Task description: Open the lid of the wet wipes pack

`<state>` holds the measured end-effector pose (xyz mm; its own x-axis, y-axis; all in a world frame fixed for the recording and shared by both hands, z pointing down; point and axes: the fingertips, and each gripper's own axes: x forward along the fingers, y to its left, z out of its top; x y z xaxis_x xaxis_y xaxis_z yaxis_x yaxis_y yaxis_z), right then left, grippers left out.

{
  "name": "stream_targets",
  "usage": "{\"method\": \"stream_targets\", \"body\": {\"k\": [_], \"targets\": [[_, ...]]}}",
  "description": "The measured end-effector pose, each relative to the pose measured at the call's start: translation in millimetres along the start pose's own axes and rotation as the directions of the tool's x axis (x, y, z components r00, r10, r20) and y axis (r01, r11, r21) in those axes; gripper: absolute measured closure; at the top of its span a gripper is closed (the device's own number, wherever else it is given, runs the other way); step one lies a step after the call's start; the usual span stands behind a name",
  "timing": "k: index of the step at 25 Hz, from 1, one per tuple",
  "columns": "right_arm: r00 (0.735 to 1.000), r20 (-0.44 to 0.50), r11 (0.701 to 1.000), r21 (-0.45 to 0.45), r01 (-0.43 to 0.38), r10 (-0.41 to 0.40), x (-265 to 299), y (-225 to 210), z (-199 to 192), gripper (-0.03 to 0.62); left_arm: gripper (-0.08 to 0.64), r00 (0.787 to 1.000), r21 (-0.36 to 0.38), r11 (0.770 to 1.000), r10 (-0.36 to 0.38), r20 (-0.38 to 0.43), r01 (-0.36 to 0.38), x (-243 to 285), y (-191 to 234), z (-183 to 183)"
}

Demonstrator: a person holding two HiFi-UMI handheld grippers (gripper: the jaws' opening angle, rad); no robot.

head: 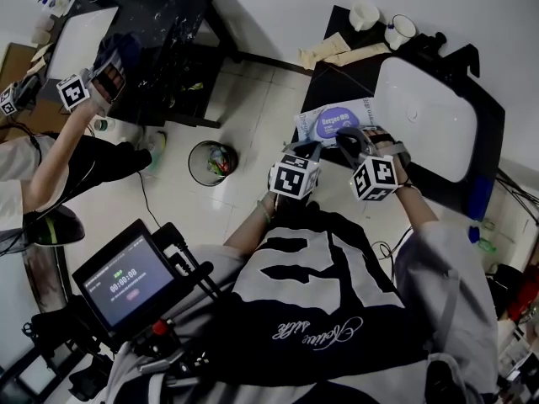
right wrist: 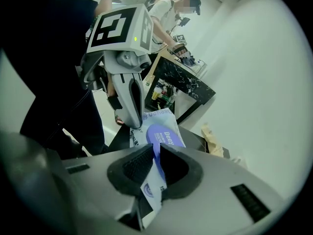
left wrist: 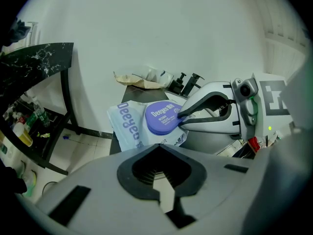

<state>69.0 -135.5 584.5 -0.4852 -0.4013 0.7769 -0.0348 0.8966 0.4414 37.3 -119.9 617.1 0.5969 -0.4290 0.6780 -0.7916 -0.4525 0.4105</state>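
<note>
We see the lid [left wrist: 160, 117] still shut; right gripper [right wrist: 155, 155] fingers pinch the wipes pack [left wrist: 128, 126], left gripper [left wrist: 159, 168] fingers together, empty.

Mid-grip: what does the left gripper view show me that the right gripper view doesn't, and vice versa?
Only the left gripper view: the right gripper side-on, tips closed at the purple lid edge. Only the right gripper view: the left gripper, tips at the edge of the wet wipes pack, and a second person behind it. Both: the pack, its lid lying flat.
</note>
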Motion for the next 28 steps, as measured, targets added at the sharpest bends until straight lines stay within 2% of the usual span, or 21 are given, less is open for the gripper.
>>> {"method": "stream_targets", "body": {"k": [9, 14, 17, 20, 22, 23, 25, 28], "targets": [[1.0, 0.027, 1.0, 0.02, -0.008, 0.008, 7, -11, 3, 0.548, 0.561, 1.0, 0.002, 1.0, 0.012, 0.009, -0.012, 1, 4, 3], [0.999, 0.017, 0.995, -0.096, -0.029, 0.031, 10, -7, -2, 0.535, 0.561, 1.0, 0.001, 1.0, -0.002, -0.002, 0.002, 0, 3, 3], [0.997, -0.009, 0.984, -0.161, -0.073, 0.073, 14, -5, -1, 0.515, 0.561, 1.0, 0.019, 1.0, 0.005, 0.003, -0.005, -3, 3, 5], [0.994, -0.025, 0.979, -0.171, -0.112, 0.109, 19, -6, 1, 0.535, 0.561, 0.998, -0.043, 0.998, 0.049, 0.04, -0.047, -8, 13, 17], [0.993, -0.021, 0.984, -0.135, -0.117, 0.115, 21, -9, 3, 0.537, 0.561, 0.995, -0.091, 0.993, 0.082, 0.059, -0.076, -9, 23, 25], [0.993, -0.016, 0.987, -0.11, -0.117, 0.115, 22, -11, 4, 0.537, 0.561, 0.994, -0.092, 0.992, 0.097, 0.056, -0.091, -8, 28, 27], [0.993, -0.01, 0.991, -0.067, -0.116, 0.116, 23, -13, 6, 0.537, 0.561, 0.991, -0.042, 0.991, 0.126, 0.032, -0.125, -5, 34, 28], [0.992, -0.005, 0.992, -0.035, -0.125, 0.124, 24, -14, 7, 0.537, 0.561, 0.987, 0.096, 0.984, 0.157, -0.032, -0.153, 0, 33, 25]]}}
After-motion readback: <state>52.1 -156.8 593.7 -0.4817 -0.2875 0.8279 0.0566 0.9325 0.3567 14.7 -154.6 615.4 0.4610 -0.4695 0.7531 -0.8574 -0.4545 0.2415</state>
